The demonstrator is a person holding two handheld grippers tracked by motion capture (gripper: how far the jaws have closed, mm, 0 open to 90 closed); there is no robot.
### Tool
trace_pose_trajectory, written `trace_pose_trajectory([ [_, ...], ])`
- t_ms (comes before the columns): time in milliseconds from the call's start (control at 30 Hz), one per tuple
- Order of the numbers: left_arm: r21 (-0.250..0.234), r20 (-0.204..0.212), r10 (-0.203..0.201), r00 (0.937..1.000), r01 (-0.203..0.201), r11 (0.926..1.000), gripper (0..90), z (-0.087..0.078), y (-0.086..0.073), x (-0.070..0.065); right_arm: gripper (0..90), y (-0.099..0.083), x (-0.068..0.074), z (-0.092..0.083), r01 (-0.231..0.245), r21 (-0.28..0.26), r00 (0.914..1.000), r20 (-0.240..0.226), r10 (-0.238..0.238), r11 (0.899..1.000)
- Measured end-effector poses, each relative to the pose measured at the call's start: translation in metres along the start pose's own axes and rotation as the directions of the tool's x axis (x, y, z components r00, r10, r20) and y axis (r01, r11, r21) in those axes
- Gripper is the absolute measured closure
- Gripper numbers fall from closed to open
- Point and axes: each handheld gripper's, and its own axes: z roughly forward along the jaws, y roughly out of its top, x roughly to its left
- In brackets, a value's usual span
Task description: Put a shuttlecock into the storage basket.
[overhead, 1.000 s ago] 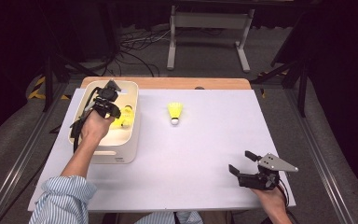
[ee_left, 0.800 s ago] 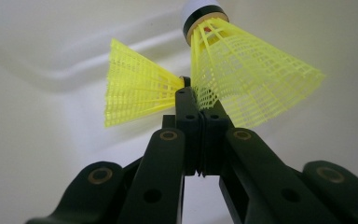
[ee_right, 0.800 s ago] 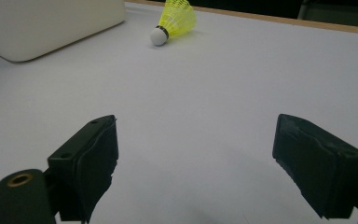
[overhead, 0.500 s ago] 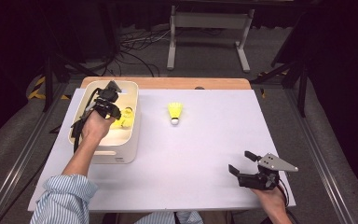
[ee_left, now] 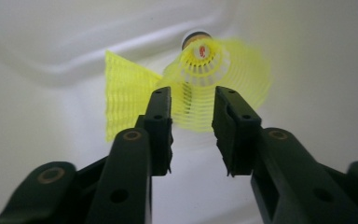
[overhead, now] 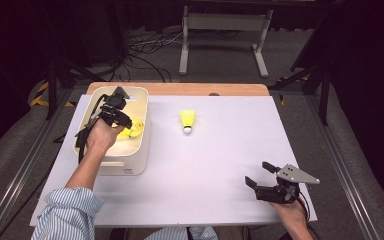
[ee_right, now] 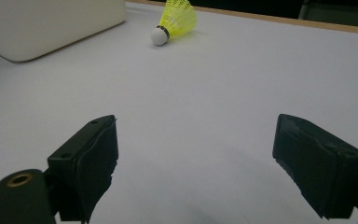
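Jaws of the left gripper (ee_left: 191, 133) have just been opening inside the white plastic bin (overhead: 139, 150); a blurred yellow mesh shuttlecock (ee_left: 214, 79), seemingly released, sits just beyond them. Right gripper (overhead: 261, 174) rests wide apart; another yellow shuttlecock (overhead: 187, 121) lies mid-table, unmoved.

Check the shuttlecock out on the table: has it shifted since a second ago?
No. The shuttlecock lies at the same spot right of the white bin, below the table's wooden edge.
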Motion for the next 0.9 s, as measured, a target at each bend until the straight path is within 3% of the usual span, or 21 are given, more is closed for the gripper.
trace_pose_trajectory([
  [300,-0.028,-0.004,0.003,1.0,-0.003,0.9996,50.0,-0.009,-0.004,-0.004,14.7,0.0,0.0,0.0,0.0,0.0,1.0,0.0,0.0,1.0],
  [900,-0.096,0.017,0.02,0.9997,-0.018,0.9952,43.7,-0.033,-0.006,-0.013,14.7,0.0,0.0,0.0,0.0,-0.001,1.0,-0.001,0.0,1.0],
])
